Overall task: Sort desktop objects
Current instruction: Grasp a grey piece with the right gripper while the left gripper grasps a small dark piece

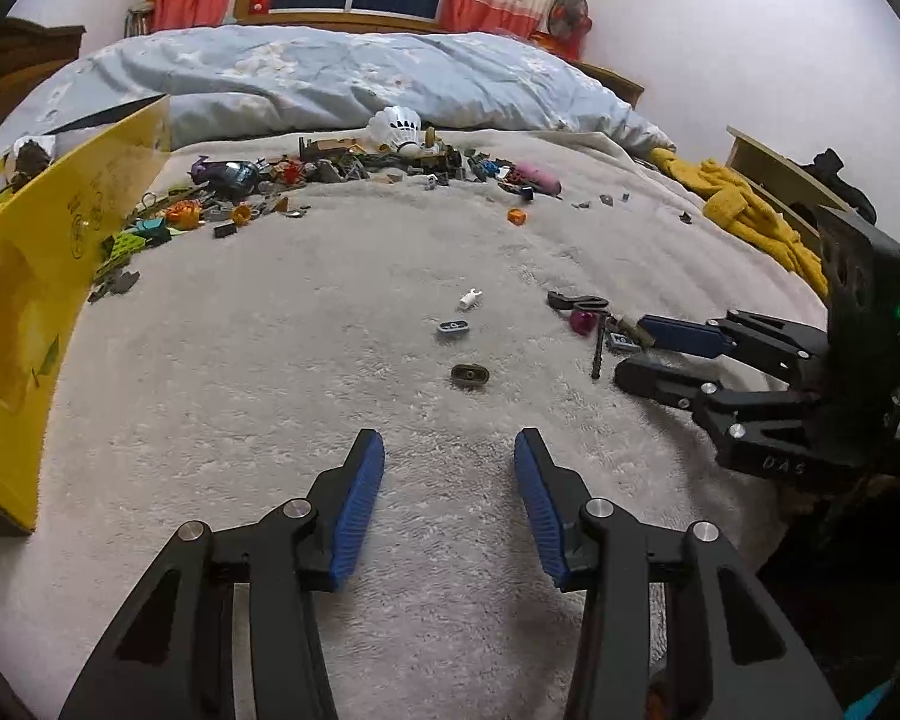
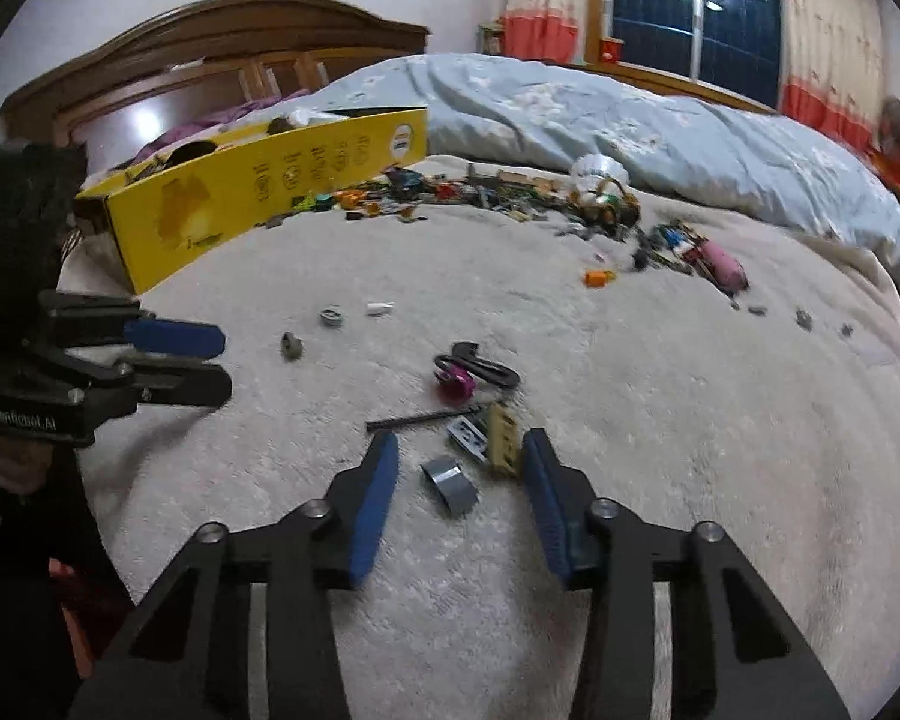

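Note:
Small toy pieces lie on a white fleece blanket [image 1: 270,372]. My left gripper [image 1: 449,441] is open over bare blanket; a dark olive piece [image 1: 469,374] lies just ahead of its tips. My right gripper [image 2: 461,441] is open low over a small cluster. A grey curved piece [image 2: 450,483] lies between its fingers, and a tan brick [image 2: 504,438] sits against the right finger. A blue-grey plate [image 2: 468,435], a black rod [image 2: 420,418] and a magenta piece [image 2: 457,384] lie just beyond. In the left wrist view the right gripper [image 1: 633,348] reaches in from the right.
A yellow box [image 1: 24,300] stands open along the left edge. A long pile of mixed pieces [image 1: 306,171] with a shuttlecock [image 1: 397,126] and a pink cylinder [image 1: 540,177] runs across the back, before a blue quilt [image 1: 330,78]. Yellow cloth [image 1: 750,210] lies at right.

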`<state>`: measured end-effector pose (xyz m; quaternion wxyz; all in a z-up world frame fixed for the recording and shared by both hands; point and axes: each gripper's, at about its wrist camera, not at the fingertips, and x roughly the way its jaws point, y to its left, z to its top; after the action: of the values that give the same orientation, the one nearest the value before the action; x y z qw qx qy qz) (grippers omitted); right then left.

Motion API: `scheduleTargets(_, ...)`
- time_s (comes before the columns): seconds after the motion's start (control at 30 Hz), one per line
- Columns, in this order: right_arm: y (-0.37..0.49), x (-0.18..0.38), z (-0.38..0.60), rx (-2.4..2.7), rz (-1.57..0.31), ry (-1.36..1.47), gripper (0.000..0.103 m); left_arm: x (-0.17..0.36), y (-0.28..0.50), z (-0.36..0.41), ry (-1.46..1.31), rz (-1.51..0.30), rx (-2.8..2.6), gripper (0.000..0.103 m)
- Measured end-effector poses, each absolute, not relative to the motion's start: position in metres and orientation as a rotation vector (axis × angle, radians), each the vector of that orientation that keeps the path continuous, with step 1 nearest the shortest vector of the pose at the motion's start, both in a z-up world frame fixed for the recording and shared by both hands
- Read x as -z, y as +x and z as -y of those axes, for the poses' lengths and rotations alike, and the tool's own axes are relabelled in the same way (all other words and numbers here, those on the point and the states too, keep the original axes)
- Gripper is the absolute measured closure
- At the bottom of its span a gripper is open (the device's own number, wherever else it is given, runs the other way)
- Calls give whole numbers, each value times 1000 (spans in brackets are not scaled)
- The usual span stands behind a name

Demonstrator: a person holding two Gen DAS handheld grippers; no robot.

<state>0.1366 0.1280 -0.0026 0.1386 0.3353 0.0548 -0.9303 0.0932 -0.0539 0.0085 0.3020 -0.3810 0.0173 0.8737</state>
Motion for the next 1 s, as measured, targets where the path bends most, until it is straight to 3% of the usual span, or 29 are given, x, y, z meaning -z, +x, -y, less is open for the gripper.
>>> scheduleTargets(0.07, 140, 5, -130, 2701, -149, 972, 76, -8, 92, 52, -1009, -33, -2327, 59)
scheduleTargets(0.1, 141, 7, -129, 2700, -162, 976, 87, -8, 90, 51, -1013, -21, -2339, 59)
scheduleTargets(0.13, 143, 8, -126, 2690, -191, 972, 90, -8, 88, 50, -1019, -10, -2343, 60)
scheduleTargets(0.3, 151, 0, -126, 2658, -225, 952, 90, -6, 71, 40, -1051, 95, -2271, 60)
scheduleTargets(0.47, 154, 3, -134, 2671, -234, 1002, 85, -2, 67, 32, -1038, 73, -2293, 60)
scheduleTargets(0.5, 154, 5, -135, 2670, -229, 1006, 83, -3, 67, 29, -1030, 57, -2299, 62)
scheduleTargets(0.57, 157, 5, -137, 2671, -226, 993, 79, -2, 66, 24, -1024, 13, -2320, 79)
scheduleTargets(0.63, 157, 7, -138, 2667, -221, 1000, 78, -1, 68, 23, -1005, -33, -2336, 86)
scheduleTargets(0.73, 162, 8, -142, 2674, -150, 1019, 78, -2, 79, 30, -987, -50, -2321, 87)
scheduleTargets(0.77, 164, 8, -142, 2677, -133, 1023, 78, -3, 84, 33, -985, -57, -2312, 87)
scheduleTargets(0.8, 168, 8, -143, 2681, -108, 1019, 90, -3, 88, 35, -985, -65, -2298, 87)
scheduleTargets(0.83, 171, 8, -142, 2672, -79, 1009, 93, -3, 94, 38, -982, -72, -2286, 86)
scheduleTargets(1.0, 177, 8, -118, 2652, -111, 938, 93, 2, 105, 39, -966, -82, -2293, 84)
